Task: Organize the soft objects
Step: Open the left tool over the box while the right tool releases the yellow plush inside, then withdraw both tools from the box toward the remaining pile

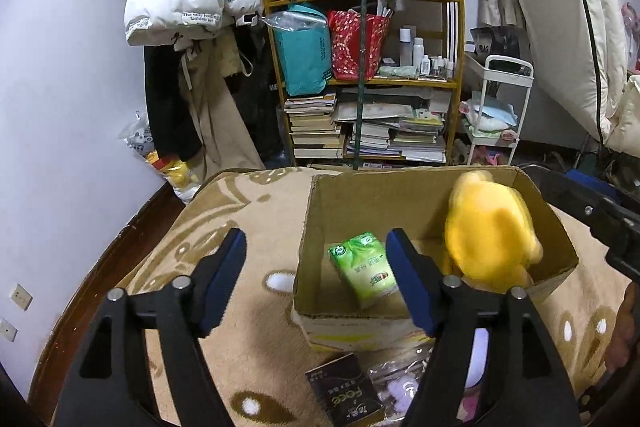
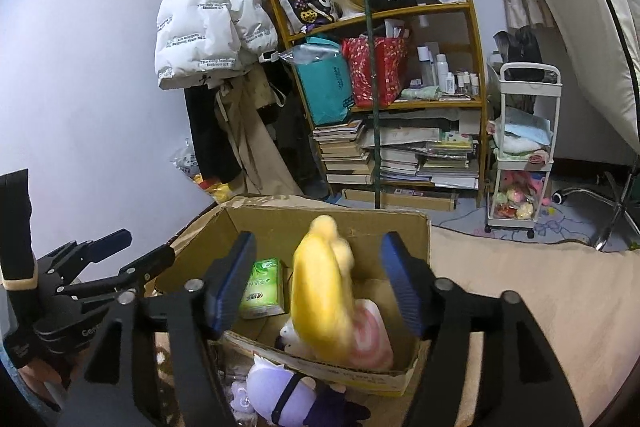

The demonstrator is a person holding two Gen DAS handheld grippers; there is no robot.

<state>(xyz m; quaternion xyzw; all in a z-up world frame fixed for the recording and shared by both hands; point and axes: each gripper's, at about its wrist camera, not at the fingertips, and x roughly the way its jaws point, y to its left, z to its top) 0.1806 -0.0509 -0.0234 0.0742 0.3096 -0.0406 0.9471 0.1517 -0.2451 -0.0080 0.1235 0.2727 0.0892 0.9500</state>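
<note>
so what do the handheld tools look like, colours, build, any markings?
Both tools match: matte black plastic frames with triangular cut-outs, silver pivot pins, and two fingers faced with dark blue ribbed pads. The left tool shows faint white lettering on its body in the right wrist view; it is unreadable. The right tool shows none. No cables visible.

The left gripper (image 1: 316, 279) is held level, its blue-padded fingers (image 1: 222, 283) spread wide with nothing between them. The right gripper (image 2: 318, 279) is likewise spread wide and gripping nothing. In the right wrist view, the left gripper sits low at the left, just beside the right gripper.
</note>
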